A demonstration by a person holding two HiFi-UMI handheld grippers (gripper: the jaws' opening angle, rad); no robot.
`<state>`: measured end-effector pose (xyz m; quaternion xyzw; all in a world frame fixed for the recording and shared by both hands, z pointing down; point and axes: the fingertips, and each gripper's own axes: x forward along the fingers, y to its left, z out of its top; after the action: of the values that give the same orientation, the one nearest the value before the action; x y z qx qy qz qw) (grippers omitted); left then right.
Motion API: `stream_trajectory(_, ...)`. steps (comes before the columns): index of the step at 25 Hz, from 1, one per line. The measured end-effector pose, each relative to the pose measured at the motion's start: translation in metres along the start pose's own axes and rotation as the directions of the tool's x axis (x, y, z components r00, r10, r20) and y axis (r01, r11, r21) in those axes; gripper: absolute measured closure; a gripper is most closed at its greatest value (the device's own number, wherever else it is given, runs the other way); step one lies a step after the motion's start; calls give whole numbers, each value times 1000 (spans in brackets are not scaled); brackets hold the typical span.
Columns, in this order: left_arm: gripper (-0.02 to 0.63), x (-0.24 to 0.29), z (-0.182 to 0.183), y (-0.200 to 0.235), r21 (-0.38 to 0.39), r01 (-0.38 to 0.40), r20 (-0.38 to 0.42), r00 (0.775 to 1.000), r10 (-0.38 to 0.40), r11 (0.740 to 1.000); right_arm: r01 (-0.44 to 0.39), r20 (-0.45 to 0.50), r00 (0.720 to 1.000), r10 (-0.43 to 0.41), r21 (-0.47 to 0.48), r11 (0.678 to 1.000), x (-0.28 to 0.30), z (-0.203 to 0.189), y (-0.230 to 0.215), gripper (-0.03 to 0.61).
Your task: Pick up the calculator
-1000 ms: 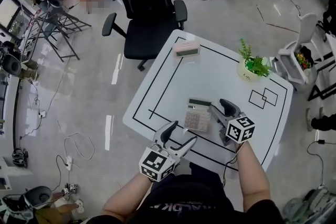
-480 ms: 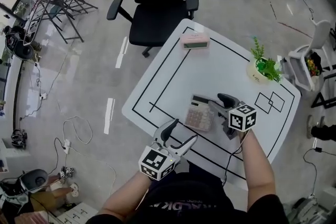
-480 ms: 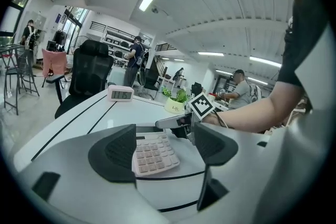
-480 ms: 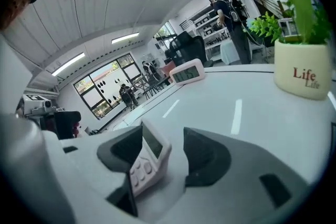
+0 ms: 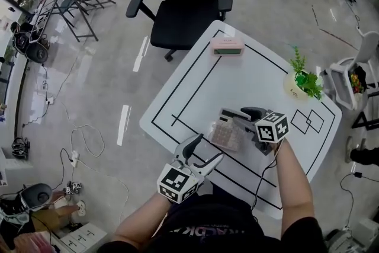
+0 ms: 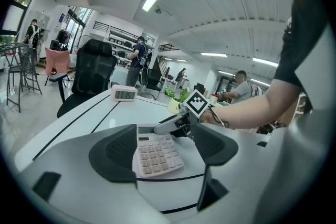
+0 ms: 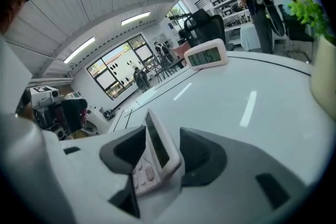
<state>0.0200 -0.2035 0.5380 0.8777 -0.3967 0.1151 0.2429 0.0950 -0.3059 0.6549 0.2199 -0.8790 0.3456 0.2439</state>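
The grey calculator (image 5: 224, 131) lies on the white table (image 5: 249, 77), inside the black tape outline. My right gripper (image 5: 238, 118) reaches in from the right and straddles its display end. In the right gripper view the calculator (image 7: 156, 150) stands edge-on between the two dark pads, and a narrow gap shows on either side. These jaws have just been closing around it. My left gripper (image 5: 207, 149) hovers open near the table's front edge, its jaws framing the calculator (image 6: 156, 153) from a distance. The right gripper (image 6: 170, 126) shows there over the display end.
A pink digital clock (image 5: 227, 46) sits at the table's far edge and a small potted plant (image 5: 303, 81) at the right. A black office chair (image 5: 183, 3) stands beyond the table. Cables lie on the floor to the left.
My right gripper has moved left and down over the calculator's display end, which now sits between its jaws. The left gripper has hardly moved.
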Motion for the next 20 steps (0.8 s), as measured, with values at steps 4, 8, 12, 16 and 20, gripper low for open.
stream_trajectory(4,278,2,1,2,-6,6,-1,1000,-6,1000,-33,-93,995,30,-37,999,10,-5,6,412)
stream_trajectory(8,278,3,2,1,-5,13,-3,1000,-13,1000,-61,-105,993,59,-18,998,11,-4,8,426)
stream_trajectory(12,278,1,1,-1,-4,20,-8,1000,-20,1000,-102,-76,992,104,22,994,8,-3,12,466)
stream_trajectory(16,278,-1,-3,-2,-2,20,-13,1000,-20,1000,-142,-5,990,143,75,987,2,-3,18,495)
stream_trajectory(20,279,-7,-3,-3,4,30,-13,999,-30,1000,-163,102,983,152,110,980,-9,5,30,523)
